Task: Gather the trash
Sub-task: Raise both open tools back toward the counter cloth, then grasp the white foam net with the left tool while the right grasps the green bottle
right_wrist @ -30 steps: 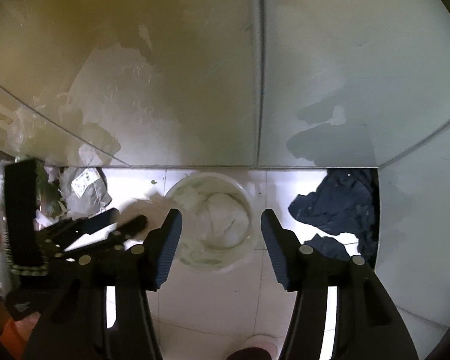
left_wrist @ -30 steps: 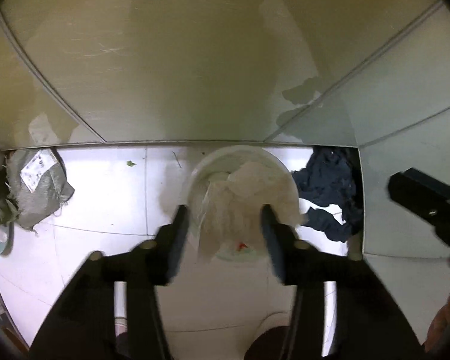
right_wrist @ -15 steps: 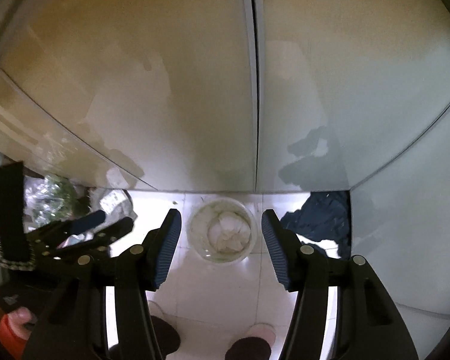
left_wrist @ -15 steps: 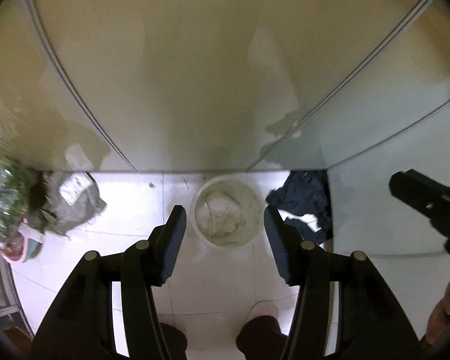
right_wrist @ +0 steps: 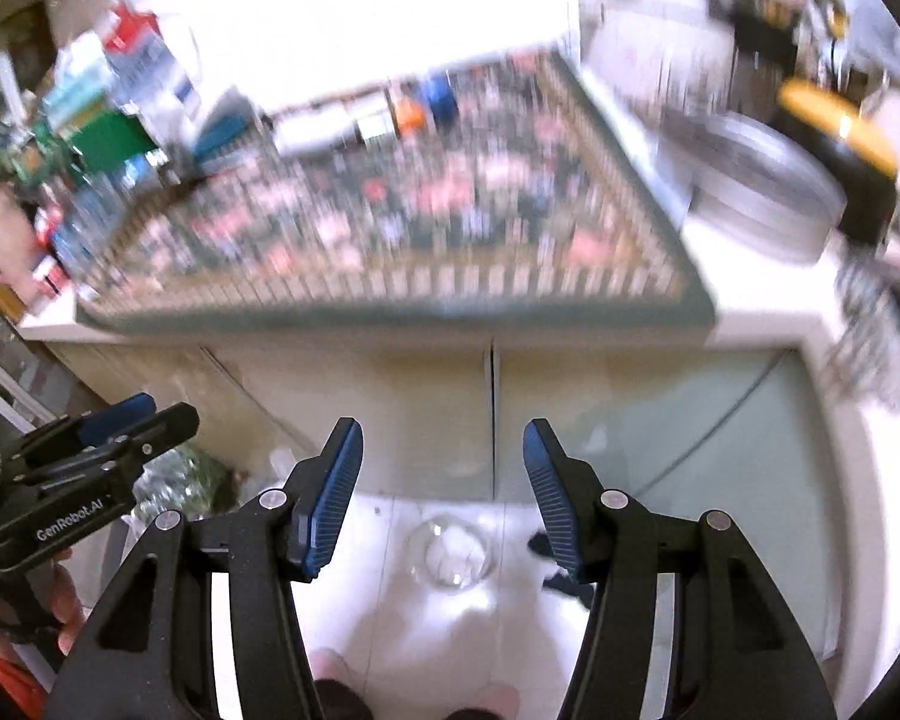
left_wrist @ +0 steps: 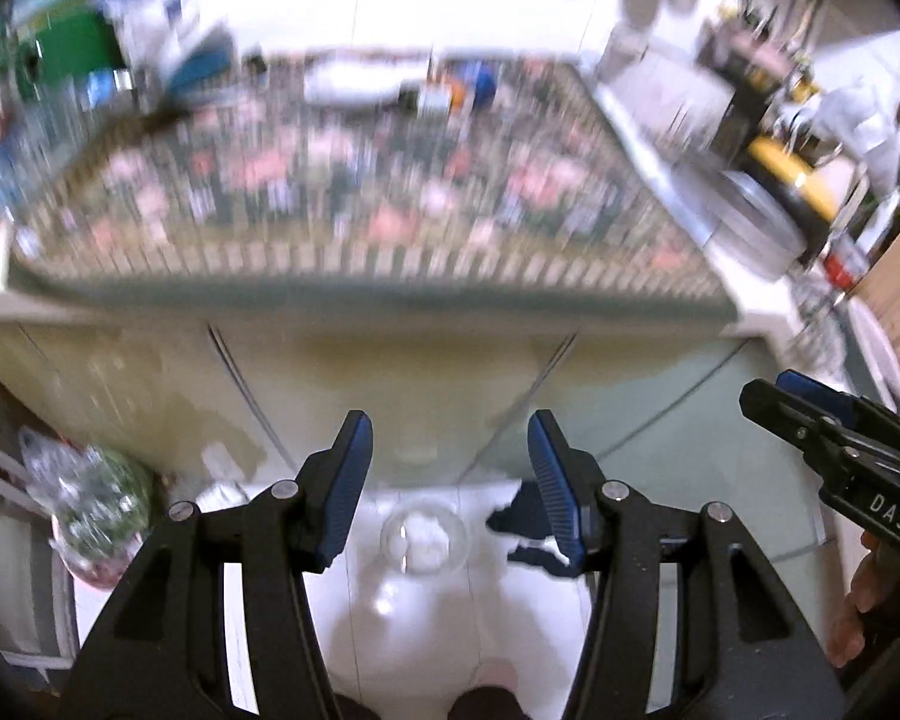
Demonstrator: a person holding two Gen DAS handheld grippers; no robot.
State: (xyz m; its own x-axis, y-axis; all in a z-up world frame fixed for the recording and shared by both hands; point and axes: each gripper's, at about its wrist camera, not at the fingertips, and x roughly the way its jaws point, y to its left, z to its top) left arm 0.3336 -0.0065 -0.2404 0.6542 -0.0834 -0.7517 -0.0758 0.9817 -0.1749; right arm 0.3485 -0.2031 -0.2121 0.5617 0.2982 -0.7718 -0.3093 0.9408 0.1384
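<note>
The round white trash bin (left_wrist: pixel 424 542) with crumpled paper sits on the floor at six o'clock, well below the left gripper (left_wrist: pixel 450 468). Both it and the right gripper (right_wrist: pixel 443 474) gape wide, holding nothing. A dark cloth (left_wrist: pixel 525 525) lies at the bin's three o'clock.

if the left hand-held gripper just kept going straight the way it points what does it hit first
Most likely the pale cabinet door under the counter: the open left hand-held gripper frames it between its tips. The trash bucket sits lower in view, on the floor. Depth is hard to judge in this blurred fisheye frame.
</note>
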